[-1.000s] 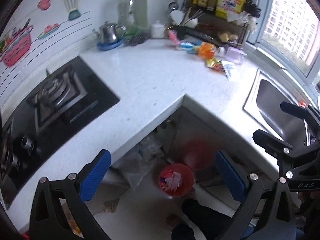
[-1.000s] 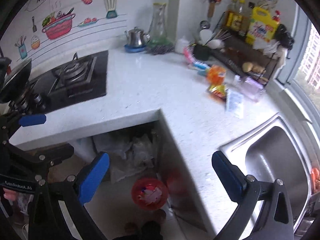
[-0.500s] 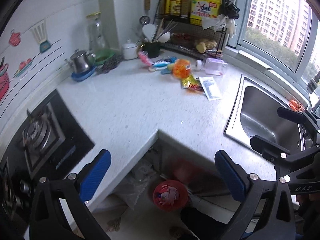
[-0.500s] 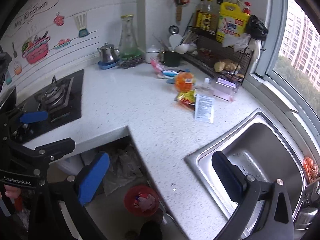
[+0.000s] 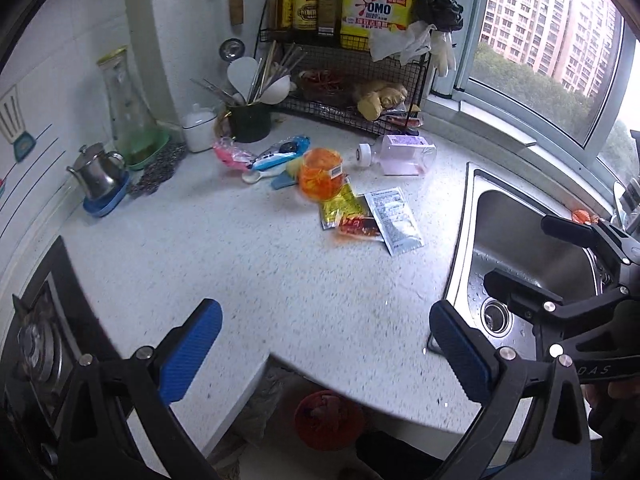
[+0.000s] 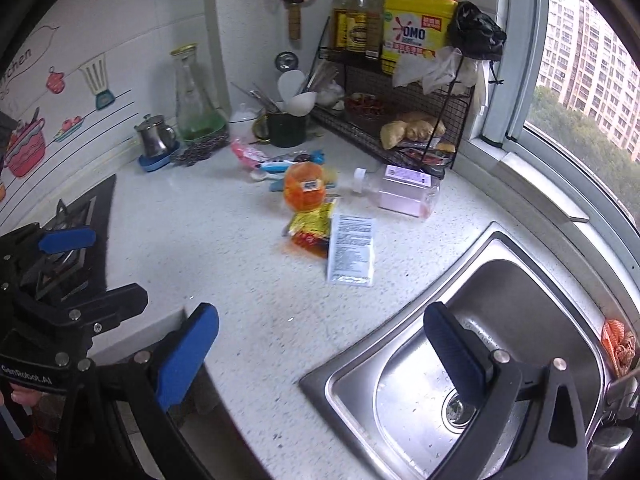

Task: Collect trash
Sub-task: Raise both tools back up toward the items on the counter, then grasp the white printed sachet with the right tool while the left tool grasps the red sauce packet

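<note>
Trash lies on the white counter [image 5: 248, 272]: a white sachet [image 5: 394, 220] [image 6: 352, 250], a yellow and red wrapper [image 5: 346, 214] [image 6: 310, 226], an orange plastic bag [image 5: 320, 174] [image 6: 304, 188], a clear bottle on its side [image 5: 400, 154] [image 6: 400, 190], and blue and pink wrappers [image 5: 276, 154] [image 6: 272, 160]. A red bin [image 5: 328, 418] with trash stands on the floor below the counter. My left gripper [image 5: 324, 356] is open and empty above the counter's front edge. My right gripper [image 6: 320, 356] is open and empty over the counter beside the sink.
A steel sink [image 6: 480, 360] [image 5: 532, 256] is at the right. A gas hob [image 5: 32, 340] [image 6: 68, 236] is at the left. A wire rack [image 6: 400, 120] with bottles, a utensil cup [image 5: 248, 120], a glass carafe [image 5: 128, 112] and a small kettle [image 5: 98, 174] line the back.
Both grippers rose and swung toward the counter's back corner. The trash pile now sits nearer and more central; the red bin dropped to the lower edge of the left view and left the right view.
</note>
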Action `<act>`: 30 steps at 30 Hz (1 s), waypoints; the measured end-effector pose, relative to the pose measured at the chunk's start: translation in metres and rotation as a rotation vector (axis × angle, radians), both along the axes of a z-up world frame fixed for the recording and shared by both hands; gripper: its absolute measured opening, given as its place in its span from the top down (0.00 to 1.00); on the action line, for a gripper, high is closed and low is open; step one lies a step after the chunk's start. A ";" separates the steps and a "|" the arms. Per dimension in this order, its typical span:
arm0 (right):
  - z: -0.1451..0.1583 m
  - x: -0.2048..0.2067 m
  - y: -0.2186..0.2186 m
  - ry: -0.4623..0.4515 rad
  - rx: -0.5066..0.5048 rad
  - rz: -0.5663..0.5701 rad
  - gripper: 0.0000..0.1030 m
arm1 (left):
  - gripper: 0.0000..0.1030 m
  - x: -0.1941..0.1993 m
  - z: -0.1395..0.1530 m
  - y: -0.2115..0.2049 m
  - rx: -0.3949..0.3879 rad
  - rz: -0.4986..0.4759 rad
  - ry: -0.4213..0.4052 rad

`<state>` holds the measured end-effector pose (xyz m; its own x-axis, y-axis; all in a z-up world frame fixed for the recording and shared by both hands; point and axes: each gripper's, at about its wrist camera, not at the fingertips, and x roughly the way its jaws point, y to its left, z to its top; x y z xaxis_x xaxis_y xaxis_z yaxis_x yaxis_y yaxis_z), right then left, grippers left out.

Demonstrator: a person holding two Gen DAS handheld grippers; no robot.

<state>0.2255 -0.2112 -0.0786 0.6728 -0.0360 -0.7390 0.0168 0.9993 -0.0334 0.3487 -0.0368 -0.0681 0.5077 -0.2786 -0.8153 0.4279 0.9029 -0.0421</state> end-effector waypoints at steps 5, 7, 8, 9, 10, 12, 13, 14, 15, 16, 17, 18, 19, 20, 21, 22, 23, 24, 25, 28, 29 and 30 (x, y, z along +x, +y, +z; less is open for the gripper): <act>-0.009 0.027 -0.022 0.040 0.028 -0.013 0.00 | 0.00 0.033 -0.016 -0.018 0.018 -0.003 0.037; -0.013 0.036 -0.026 0.052 0.020 -0.014 0.00 | 0.00 0.045 -0.023 -0.022 0.026 0.001 0.050; -0.016 0.042 -0.029 0.063 0.020 -0.015 0.00 | 0.00 0.051 -0.026 -0.023 0.032 0.008 0.056; -0.020 0.047 -0.032 0.072 0.026 -0.015 0.00 | 0.00 0.058 -0.032 -0.024 0.043 0.016 0.064; -0.023 0.053 -0.035 0.082 0.038 -0.011 0.00 | 0.00 0.067 -0.038 -0.026 0.051 0.023 0.075; -0.031 0.064 -0.041 0.106 0.059 -0.005 0.00 | 0.00 0.079 -0.048 -0.030 0.048 0.026 0.096; -0.034 0.068 -0.043 0.114 0.058 -0.003 0.00 | 0.00 0.083 -0.052 -0.032 0.053 0.030 0.102; -0.039 0.074 -0.045 0.125 0.058 0.001 0.00 | 0.00 0.089 -0.058 -0.034 0.062 0.034 0.111; -0.044 0.080 -0.047 0.136 0.061 0.006 0.00 | 0.00 0.093 -0.062 -0.035 0.065 0.037 0.118; -0.048 0.086 -0.049 0.148 0.068 0.006 0.00 | 0.00 0.099 -0.068 -0.036 0.069 0.041 0.133; -0.053 0.091 -0.052 0.160 0.077 0.008 0.00 | 0.00 0.103 -0.073 -0.037 0.070 0.045 0.144; -0.058 0.097 -0.054 0.173 0.086 0.011 0.00 | 0.00 0.109 -0.077 -0.038 0.070 0.047 0.155; -0.063 0.102 -0.056 0.184 0.090 0.012 0.00 | 0.00 0.113 -0.082 -0.038 0.072 0.049 0.167; -0.068 0.109 -0.059 0.196 0.092 0.013 0.00 | 0.00 0.116 -0.085 -0.038 0.073 0.050 0.174; -0.072 0.113 -0.060 0.204 0.094 0.016 0.00 | 0.00 0.121 -0.090 -0.039 0.076 0.051 0.185; -0.075 0.118 -0.061 0.214 0.094 0.018 0.00 | 0.00 0.124 -0.092 -0.040 0.077 0.051 0.191; -0.079 0.122 -0.062 0.221 0.095 0.021 0.00 | 0.00 0.128 -0.095 -0.041 0.076 0.052 0.197; -0.082 0.127 -0.064 0.227 0.095 0.023 0.00 | 0.00 0.133 -0.099 -0.041 0.076 0.054 0.205; -0.085 0.132 -0.065 0.233 0.096 0.024 0.00 | 0.00 0.136 -0.101 -0.042 0.075 0.056 0.209; -0.089 0.146 -0.067 0.242 0.104 0.023 0.00 | 0.00 0.148 -0.107 -0.043 0.069 0.069 0.222; -0.090 0.152 -0.068 0.243 0.104 0.023 0.00 | 0.00 0.151 -0.109 -0.042 0.065 0.073 0.225; -0.091 0.157 -0.069 0.244 0.104 0.022 0.00 | 0.00 0.157 -0.111 -0.042 0.063 0.081 0.230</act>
<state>0.3823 -0.2800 -0.1698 0.4743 0.0611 -0.8783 -0.0007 0.9976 0.0690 0.5056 -0.0790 -0.1795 0.3254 -0.1897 -0.9264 0.3401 0.9376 -0.0725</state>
